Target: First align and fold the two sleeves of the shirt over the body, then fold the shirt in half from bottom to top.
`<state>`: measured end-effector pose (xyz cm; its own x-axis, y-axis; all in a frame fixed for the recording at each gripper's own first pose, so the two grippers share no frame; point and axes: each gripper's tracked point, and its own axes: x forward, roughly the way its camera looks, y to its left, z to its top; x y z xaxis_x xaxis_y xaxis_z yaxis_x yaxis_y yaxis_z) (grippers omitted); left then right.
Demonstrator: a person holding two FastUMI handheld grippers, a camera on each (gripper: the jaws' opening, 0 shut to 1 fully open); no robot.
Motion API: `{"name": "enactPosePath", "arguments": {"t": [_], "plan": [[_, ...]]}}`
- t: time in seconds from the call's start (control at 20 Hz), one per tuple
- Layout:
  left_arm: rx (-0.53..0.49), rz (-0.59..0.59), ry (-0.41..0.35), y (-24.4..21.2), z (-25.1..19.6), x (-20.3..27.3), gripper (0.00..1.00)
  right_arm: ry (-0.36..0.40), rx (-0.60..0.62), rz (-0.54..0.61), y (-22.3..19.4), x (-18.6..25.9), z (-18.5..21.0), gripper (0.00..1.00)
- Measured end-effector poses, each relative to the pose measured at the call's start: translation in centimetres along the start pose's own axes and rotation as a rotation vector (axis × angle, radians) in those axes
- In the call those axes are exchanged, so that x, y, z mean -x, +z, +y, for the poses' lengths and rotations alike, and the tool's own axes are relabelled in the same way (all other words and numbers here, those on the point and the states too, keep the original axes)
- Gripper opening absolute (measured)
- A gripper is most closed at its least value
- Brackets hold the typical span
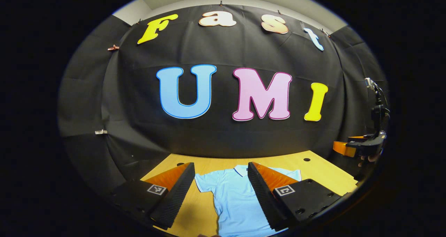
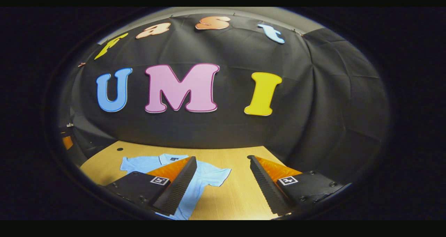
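Light blue and short-sleeved, the shirt (image 1: pixel 235 198) lies flat and face up on the wooden table (image 1: pixel 313 170), its collar (image 1: pixel 241 168) toward the booth's black cloth wall and its hem running off the near edge of the left gripper view. Both sleeves are spread out to the sides, not folded over the body: in the left gripper view one sleeve (image 1: pixel 205 181) points to the left of that view and the other (image 1: pixel 292 173) peeks out past the gripper's finger on the far side. In the right gripper view the same shirt (image 2: pixel 205 176) sits in the lower left part of the table (image 2: pixel 237 188), with one sleeve (image 2: pixel 217 176) reaching toward the middle of the tabletop and the collar (image 2: pixel 169 157) again nearest the wall. The left gripper (image 1: pixel 221 191) hangs above the shirt with its two fingers set wide apart, the shirt's chest showing in the gap between them and nothing held. The right gripper (image 2: pixel 223 184) is likewise spread wide and holds nothing; one of its fingers (image 2: pixel 177 186) overlaps the shirt's body in the view, while the gap between the fingers shows mostly bare wood beside the sleeve. At the right edge of the left gripper view the other gripper (image 1: pixel 352 147) shows farther off, raised above the table's corner. Small dark round holes (image 1: pixel 306 159) dot the tabletop near the wall.
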<state>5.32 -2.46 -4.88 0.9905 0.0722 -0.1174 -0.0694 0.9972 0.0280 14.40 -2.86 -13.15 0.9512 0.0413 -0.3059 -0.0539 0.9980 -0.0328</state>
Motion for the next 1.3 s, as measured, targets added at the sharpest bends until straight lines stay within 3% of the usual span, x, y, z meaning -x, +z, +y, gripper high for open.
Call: {"name": "enactPosePath", "arguments": {"t": [0.3, 0.7, 0.95, 1.05, 1.3], "plan": [[0.007, 0.040, 0.071, -1.1, 0.2, -2.9, 0.97, 0.040, -0.024, 0.164, -4.8, -8.4, -0.4, 0.97], [0.007, 0.117, 0.162, -3.2, 1.9, -6.0, 0.97, 0.043, -0.015, 0.425, -14.9, -16.5, -0.8, 0.98], [0.016, 0.164, 0.189, -4.2, 1.9, -7.8, 0.97, 0.029, -0.021, 0.591, -22.1, -19.3, -1.1, 0.98], [0.018, 0.175, 0.187, -4.6, 1.5, -8.5, 0.97, 0.028, -0.017, 0.622, -23.5, -19.7, -1.2, 0.99], [0.020, 0.190, 0.164, -5.1, 0.2, -9.9, 0.97, 0.036, -0.032, 0.653, -25.1, -20.2, -1.0, 0.93]]}}
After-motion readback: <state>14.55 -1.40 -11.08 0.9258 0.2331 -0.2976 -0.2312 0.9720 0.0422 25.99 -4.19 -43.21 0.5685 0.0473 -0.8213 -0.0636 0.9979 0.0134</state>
